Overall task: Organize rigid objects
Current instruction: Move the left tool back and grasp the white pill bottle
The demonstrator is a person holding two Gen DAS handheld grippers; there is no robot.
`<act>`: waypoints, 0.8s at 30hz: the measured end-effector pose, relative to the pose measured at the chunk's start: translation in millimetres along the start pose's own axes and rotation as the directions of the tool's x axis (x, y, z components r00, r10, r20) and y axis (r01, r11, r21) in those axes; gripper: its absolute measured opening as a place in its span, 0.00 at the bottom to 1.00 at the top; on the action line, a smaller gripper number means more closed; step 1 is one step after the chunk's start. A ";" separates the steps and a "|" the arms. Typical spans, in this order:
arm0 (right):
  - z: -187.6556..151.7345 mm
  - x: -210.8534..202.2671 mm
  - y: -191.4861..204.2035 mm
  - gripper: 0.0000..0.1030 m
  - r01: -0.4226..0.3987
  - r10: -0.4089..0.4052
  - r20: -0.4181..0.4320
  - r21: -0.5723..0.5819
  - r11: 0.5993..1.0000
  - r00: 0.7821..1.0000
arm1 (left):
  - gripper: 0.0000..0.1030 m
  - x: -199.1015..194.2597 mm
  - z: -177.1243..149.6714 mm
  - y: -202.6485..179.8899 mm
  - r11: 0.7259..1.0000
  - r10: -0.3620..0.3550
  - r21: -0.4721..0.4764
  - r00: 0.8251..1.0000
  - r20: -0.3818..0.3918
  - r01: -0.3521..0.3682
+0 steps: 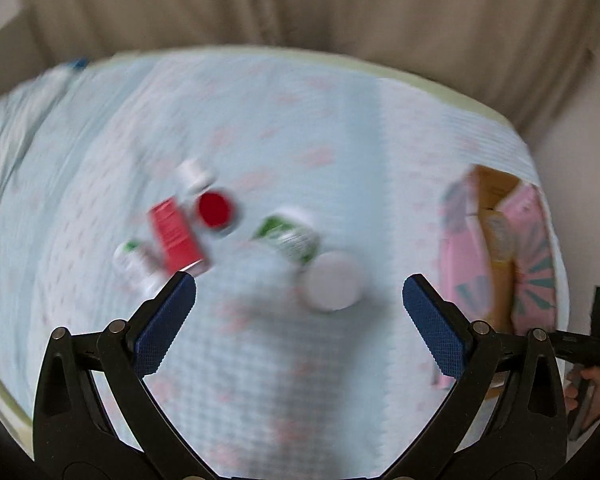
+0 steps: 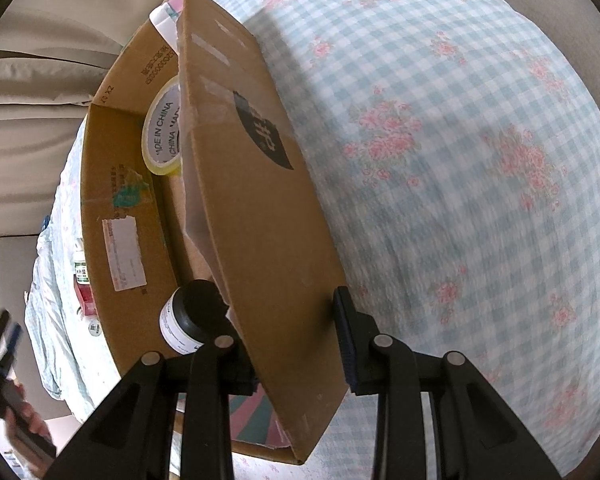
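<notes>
The right gripper (image 2: pixel 292 336) is clamped on a flap of the cardboard box (image 2: pixel 252 216) (tape roll (image 2: pixel 162 132) and black-lidded jar (image 2: pixel 190 316) inside). The left gripper (image 1: pixel 299 300) hangs wide open, empty, above blurred bottles (image 1: pixel 288 236) on the checked bedcover (image 1: pixel 300 120).

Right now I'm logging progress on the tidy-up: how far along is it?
Done: a tape roll and a black-capped jar already lie in the box. In hand: the right gripper is clamped on the box wall; the left gripper is open and empty. Left: bottles and a red carton on the bed.
</notes>
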State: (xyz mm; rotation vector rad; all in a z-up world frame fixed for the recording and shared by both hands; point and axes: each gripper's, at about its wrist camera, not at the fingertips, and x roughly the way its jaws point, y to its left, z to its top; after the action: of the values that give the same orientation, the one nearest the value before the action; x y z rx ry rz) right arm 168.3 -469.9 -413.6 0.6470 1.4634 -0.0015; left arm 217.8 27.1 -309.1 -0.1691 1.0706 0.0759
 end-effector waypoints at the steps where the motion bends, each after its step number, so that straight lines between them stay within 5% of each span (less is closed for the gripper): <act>1: 0.2 0.1 0.9 0.28 0.003 -0.003 0.000 0.003 1.000 1.000 | 1.00 4.6 -3.5 11.5 1.000 0.015 -0.014 1.000 -0.007 -0.015; 6: 2.7 2.3 3.2 0.28 0.013 -0.013 -0.008 0.019 1.000 1.000 | 1.00 37.3 -23.8 68.6 0.993 0.113 -0.042 0.993 -0.043 -0.114; 10: 4.7 2.8 5.6 0.28 0.019 -0.018 -0.016 0.009 1.000 1.000 | 1.00 65.0 -34.8 126.1 0.973 0.132 -0.177 0.987 -0.090 -0.146; 15: 5.7 3.0 7.2 0.28 0.024 -0.024 -0.015 0.013 1.000 1.000 | 1.00 91.7 -37.6 182.9 0.912 0.109 -0.381 0.986 -0.127 -0.150; 24: 7.5 6.1 10.2 0.27 0.045 -0.044 -0.021 0.024 0.999 0.999 | 0.97 147.3 -17.3 212.6 0.813 0.121 -0.532 0.962 -0.243 -0.237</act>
State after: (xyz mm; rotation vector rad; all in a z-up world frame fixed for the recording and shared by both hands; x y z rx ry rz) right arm 179.9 -462.1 -415.3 0.6361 1.4992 -0.0476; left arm 242.7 230.4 -468.0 -0.6173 1.2415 0.5614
